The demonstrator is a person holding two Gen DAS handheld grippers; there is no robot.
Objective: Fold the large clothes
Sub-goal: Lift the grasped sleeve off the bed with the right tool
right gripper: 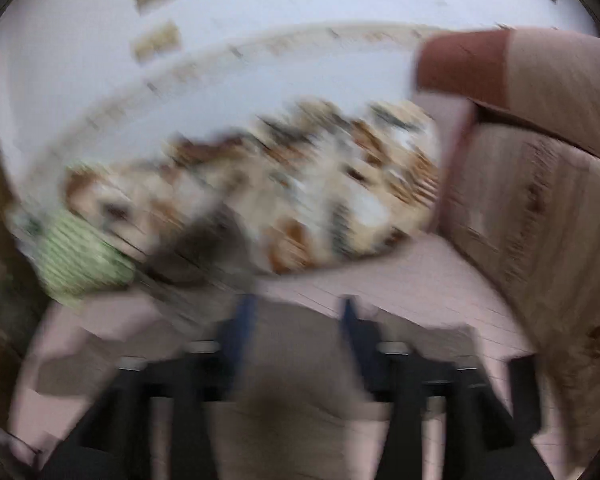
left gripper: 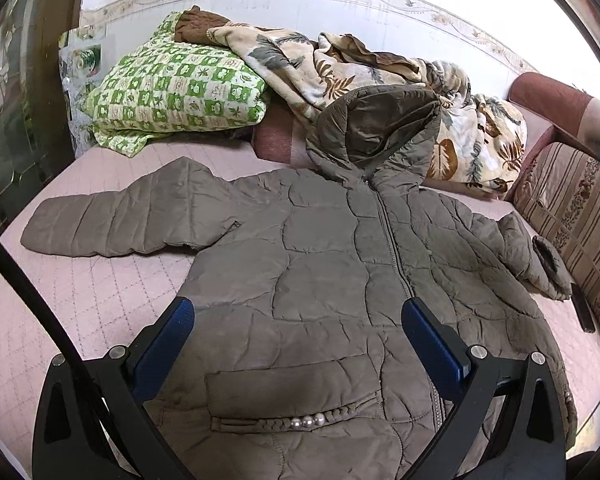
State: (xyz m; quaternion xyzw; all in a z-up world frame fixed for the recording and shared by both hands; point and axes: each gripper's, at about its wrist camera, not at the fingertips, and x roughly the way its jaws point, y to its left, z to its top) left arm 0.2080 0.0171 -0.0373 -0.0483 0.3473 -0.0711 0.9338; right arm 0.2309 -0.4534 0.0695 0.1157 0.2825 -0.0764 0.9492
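Observation:
A grey-brown quilted hooded jacket [left gripper: 320, 264] lies front up on the pink bed cover [left gripper: 80, 292], zipped, left sleeve spread out to the left, right sleeve bent at the right. My left gripper [left gripper: 296, 312] is open above the jacket's lower front, blue pads either side of the pocket with pearl trim [left gripper: 308, 422]. The right wrist view is heavily blurred. My right gripper [right gripper: 298, 308] looks open, with grey-brown jacket fabric [right gripper: 292, 380] between and below its fingers; I cannot tell if they touch it.
A green checked folded quilt [left gripper: 172, 92] and a leaf-patterned blanket [left gripper: 340, 68] lie at the head of the bed against the wall. A striped, padded bed end [left gripper: 572, 208] stands at the right. A dark pole [left gripper: 40, 312] crosses the left foreground.

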